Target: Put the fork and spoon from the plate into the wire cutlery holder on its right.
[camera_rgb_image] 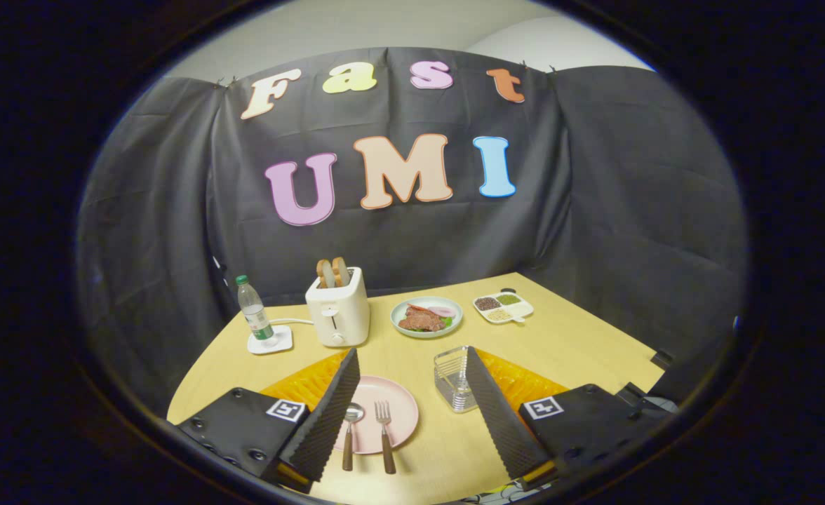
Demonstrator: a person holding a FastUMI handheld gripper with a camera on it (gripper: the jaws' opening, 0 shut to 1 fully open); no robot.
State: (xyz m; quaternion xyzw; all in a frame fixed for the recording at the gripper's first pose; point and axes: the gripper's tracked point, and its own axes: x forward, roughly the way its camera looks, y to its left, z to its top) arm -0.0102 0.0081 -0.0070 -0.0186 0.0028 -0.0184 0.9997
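Note:
A pink plate lies on the wooden table between my fingers, nearer the left one. On it rest a spoon and a fork, side by side, both with brown handles pointing toward me past the plate's rim. The wire cutlery holder stands to the plate's right, partly hidden behind my right finger. My gripper hovers above the table, open wide, with nothing held; the plate and cutlery lie below and between the fingers.
Further back stand a white toaster with bread slices, a water bottle on a white coaster, a bowl of food and a divided tray. An orange mat lies under the fingers. Black cloth walls the table.

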